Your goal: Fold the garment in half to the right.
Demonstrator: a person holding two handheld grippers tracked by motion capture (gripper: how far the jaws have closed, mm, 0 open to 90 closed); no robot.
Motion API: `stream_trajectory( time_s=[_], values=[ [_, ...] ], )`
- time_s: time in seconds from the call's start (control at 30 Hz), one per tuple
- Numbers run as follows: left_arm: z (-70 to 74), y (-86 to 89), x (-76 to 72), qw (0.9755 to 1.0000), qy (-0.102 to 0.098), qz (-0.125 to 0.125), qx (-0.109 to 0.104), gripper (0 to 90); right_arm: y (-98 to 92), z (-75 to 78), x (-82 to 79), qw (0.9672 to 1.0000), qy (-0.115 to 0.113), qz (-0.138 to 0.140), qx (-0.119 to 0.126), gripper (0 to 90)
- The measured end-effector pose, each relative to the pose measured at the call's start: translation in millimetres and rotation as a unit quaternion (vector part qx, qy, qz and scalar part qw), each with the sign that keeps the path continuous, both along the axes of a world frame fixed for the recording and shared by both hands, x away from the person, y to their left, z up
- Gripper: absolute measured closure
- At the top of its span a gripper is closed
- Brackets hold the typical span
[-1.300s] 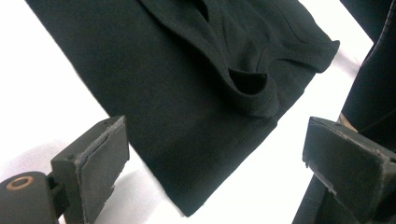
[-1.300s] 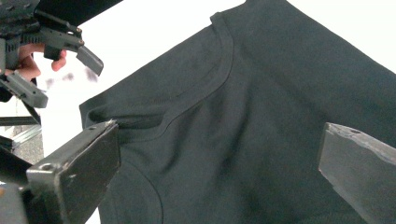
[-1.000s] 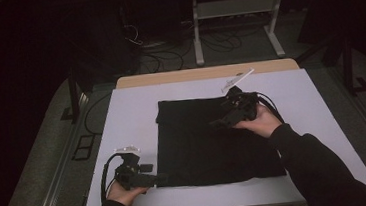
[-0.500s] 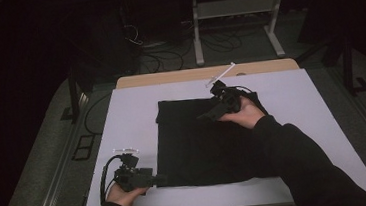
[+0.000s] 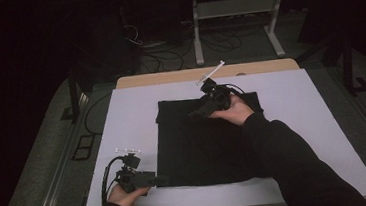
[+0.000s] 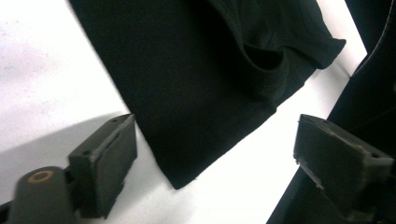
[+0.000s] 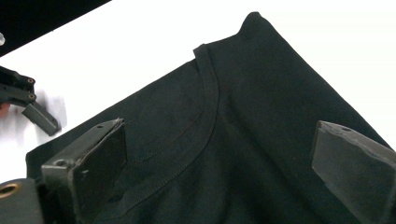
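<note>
Black cloth (image 5: pixel 204 136) lies flat mid-table on the white table (image 5: pixel 312 116). We see the left gripper (image 5: pixel 158 177) at its near-left corner — jaws apart, just narrowing, clamping nothing. Our right gripper (image 5: pixel 194 114) hovers released over the far edge.

Dark room; white table (image 5: pixel 323 121); floor cables (image 5: pixel 167 59)

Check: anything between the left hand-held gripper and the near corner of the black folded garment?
Nothing visible. The left hand-held gripper has its jaws apart, just closing a little, with the near corner of the black folded fabric garment lying between them on the bare white table top; the pads don't touch it.
</note>
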State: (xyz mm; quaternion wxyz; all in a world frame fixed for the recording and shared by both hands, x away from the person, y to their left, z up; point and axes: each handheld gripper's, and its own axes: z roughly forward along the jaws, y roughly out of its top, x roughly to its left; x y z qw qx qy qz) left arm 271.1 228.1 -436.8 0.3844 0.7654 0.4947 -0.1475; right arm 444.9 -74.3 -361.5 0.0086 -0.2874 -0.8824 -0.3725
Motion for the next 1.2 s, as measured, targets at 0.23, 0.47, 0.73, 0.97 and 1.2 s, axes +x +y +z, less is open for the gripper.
stream_trajectory(
  time_s=[0.23, 0.47, 0.73, 0.97, 1.2],
  values=[
    [-0.1, -1.8, 0.7, 1.0000, 0.005, 0.003, 0.002, 18.1, 5.6, -0.6, 5.6, 1.0000, 0.001, 0.000, 0.006, 3.8],
    [-1.6, -5.3, 0.9, 0.9998, -0.005, -0.003, 0.017, 38.1, 11.5, -0.7, 10.3, 0.9999, -0.001, -0.001, 0.015, 5.2],
    [-2.6, -11.8, 1.4, 0.9986, -0.017, -0.002, 0.049, 62.4, 19.0, -4.3, 18.0, 0.9999, 0.004, -0.003, 0.013, 7.0],
    [-4.2, -10.5, 3.4, 0.9979, -0.010, 0.004, 0.064, 84.3, 31.5, -3.1, 24.3, 0.9999, -0.007, 0.009, -0.004, 8.2],
    [-3.0, -10.6, 3.9, 0.9979, -0.011, -0.002, 0.063, 85.7, 49.5, -3.4, 28.4, 0.9991, -0.026, 0.027, -0.022, 10.1]
  ],
)
